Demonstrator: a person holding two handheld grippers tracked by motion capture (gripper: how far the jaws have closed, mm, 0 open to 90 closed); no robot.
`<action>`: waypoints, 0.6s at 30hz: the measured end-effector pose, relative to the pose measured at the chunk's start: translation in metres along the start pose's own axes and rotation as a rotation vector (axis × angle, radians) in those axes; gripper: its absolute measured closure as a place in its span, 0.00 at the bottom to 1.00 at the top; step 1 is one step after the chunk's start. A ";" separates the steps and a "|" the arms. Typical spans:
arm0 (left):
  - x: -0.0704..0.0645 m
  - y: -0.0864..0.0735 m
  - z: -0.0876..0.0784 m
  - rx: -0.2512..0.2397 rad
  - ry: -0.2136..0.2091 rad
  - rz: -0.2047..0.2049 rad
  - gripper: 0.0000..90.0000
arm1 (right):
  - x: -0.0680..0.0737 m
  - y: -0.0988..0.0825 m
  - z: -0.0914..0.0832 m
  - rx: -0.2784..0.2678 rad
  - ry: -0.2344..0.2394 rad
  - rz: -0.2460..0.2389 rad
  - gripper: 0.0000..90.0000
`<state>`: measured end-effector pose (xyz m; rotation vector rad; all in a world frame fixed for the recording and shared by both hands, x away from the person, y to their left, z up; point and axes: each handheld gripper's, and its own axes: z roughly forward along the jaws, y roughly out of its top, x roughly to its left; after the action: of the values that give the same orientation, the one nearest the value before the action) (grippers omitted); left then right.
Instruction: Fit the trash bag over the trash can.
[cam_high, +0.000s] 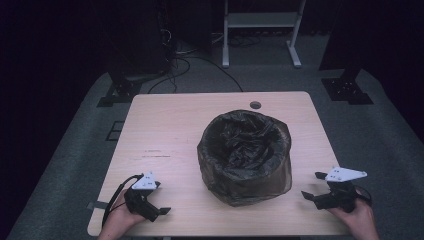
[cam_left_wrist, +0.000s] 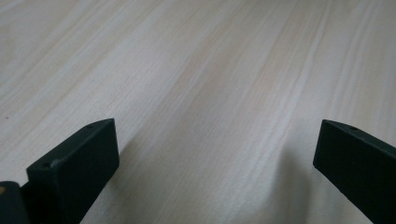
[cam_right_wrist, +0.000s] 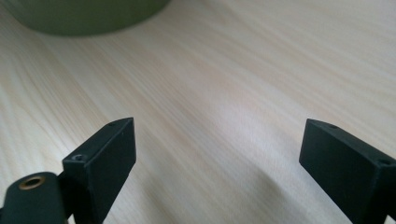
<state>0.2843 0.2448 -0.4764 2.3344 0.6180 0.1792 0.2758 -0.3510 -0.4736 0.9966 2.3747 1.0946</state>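
A round bin lined with a dark plastic bag (cam_high: 244, 156) stands a little right of the middle of the light wooden table (cam_high: 165, 130). The bag's edge is folded over the rim and hangs down the bin's sides. My left gripper (cam_high: 156, 200) rests near the front left corner, held by a hand; its jaws stand wide apart over bare wood (cam_left_wrist: 217, 126). My right gripper (cam_high: 314, 186) sits near the front right edge, open too, with nothing between its fingers (cam_right_wrist: 219, 123). The bin's olive base (cam_right_wrist: 88, 16) shows at the top left of the right gripper view.
A round cable hole (cam_high: 255, 105) lies in the tabletop behind the bin. Beyond the table stand a white metal frame (cam_high: 261, 30) and black stands with cables (cam_high: 150, 65) on grey carpet.
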 end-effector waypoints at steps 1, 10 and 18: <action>0.000 0.000 0.000 -0.002 -0.001 -0.002 0.00 | 0.000 -0.002 0.002 0.015 -0.006 -0.003 0.11; 0.000 -0.004 0.001 -0.022 0.020 0.021 0.00 | -0.001 -0.009 0.010 0.050 -0.008 -0.002 0.11; -0.002 -0.007 0.002 -0.042 0.040 0.033 0.00 | -0.003 -0.010 0.010 0.052 0.014 0.019 0.11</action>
<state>0.2800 0.2471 -0.4820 2.3065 0.5898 0.2516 0.2795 -0.3523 -0.4875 1.0339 2.4206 1.0551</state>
